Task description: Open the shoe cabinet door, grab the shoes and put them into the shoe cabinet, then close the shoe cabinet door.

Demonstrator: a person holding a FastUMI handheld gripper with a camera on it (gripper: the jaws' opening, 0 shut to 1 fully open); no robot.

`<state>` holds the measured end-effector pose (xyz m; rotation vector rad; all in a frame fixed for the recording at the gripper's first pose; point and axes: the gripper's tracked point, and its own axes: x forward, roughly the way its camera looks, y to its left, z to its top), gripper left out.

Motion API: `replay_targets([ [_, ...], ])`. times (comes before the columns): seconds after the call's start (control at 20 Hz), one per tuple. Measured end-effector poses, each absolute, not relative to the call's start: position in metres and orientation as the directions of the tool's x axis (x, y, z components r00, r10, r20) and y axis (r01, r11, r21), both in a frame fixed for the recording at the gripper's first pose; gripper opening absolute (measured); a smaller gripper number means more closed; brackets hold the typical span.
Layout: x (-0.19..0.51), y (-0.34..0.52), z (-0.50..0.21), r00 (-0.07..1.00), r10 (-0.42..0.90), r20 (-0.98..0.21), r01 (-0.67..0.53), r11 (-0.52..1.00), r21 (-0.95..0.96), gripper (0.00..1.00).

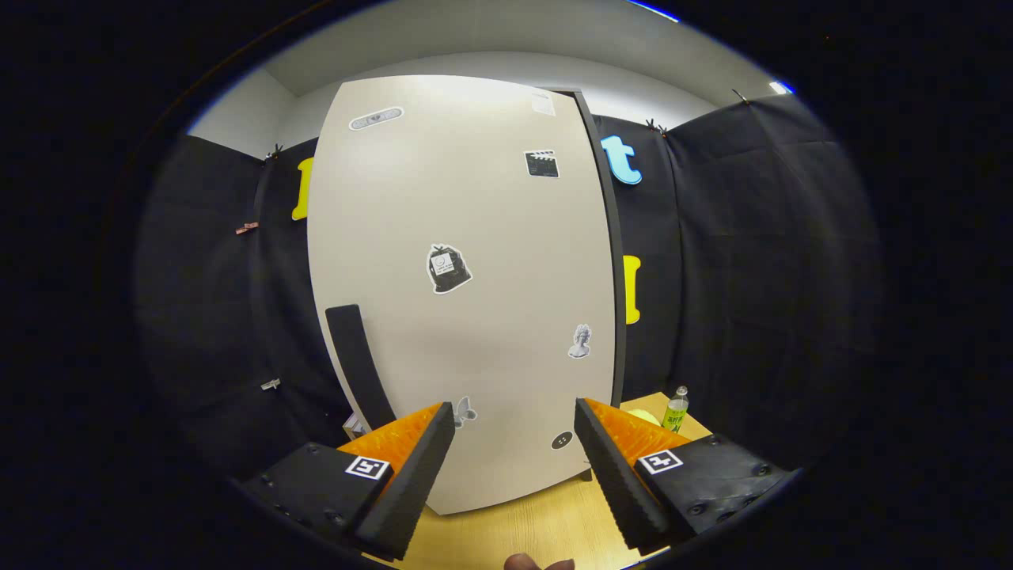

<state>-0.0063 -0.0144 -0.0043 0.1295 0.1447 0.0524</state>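
one tall off-white flat-panel shoe cabinet door (463, 293), dotted with small stickers, stands upright on the light wood-grain bench (538, 526) just ahead of the gripper (514, 451). it looks shut or nearly so, its lower edge resting near the bench's middle. a long black vertical handle strip (358, 364) runs along the door's lower left side, just above and beyond the left finger. the gripper's two fingers are spread wide apart with nothing between them but the door's face beyond; they grasp nothing.

the door reads as a stiff, smooth, rigid board, probably light on its hinges but slippery across the flat face, so pinching the panel itself would likely slide off. the handle strip looks like the sound place to take hold: close both fingers across it and pull outward. its dark right edge (611, 261) is probably the hinge side, though i cannot tell for sure.

the shoes cannot be made out here. at the bench's far right corner, beyond the right finger, stands a small green plastic bottle (675, 409) beside a pale yellow-green rounded object (645, 416). a fingertip (526, 563) sits at the bench's near edge.
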Motion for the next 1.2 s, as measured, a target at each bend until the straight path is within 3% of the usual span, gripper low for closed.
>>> replay_targets([
  [1.2, -0.014, -0.03, -0.007, 0.988, 0.035, -0.148, -0.014, 0.99, 0.137, 0.98],
])
